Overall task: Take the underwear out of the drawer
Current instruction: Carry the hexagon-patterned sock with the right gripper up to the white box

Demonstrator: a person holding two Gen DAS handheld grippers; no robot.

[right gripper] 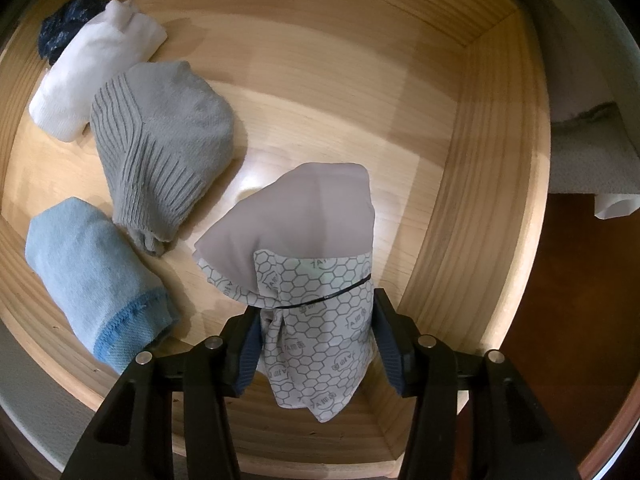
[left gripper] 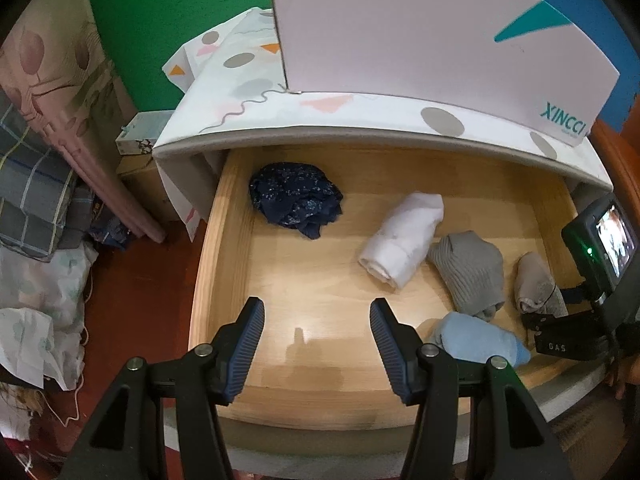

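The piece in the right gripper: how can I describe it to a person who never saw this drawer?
Look in the open wooden drawer, near its right wall. The right gripper pinches a taupe underwear there. Only it has a hexagon-printed band; its neighbours are plain.

drawer (right gripper: 472, 184): smooth pale wood | grey sock (right gripper: 160, 152): ribbed knit cloth

the white box (left gripper: 420, 32) standing on top of the dresser carries the teal brand word "xincci" near its lower right corner, with a smaller line beneath it too fine to read. the black body of the right gripper (left gripper: 560, 344) shows pale letters that look like "das". the hexagon-printed band of the rolled grey underwear (right gripper: 320, 320) repeats a small logo with characters too small to make out.
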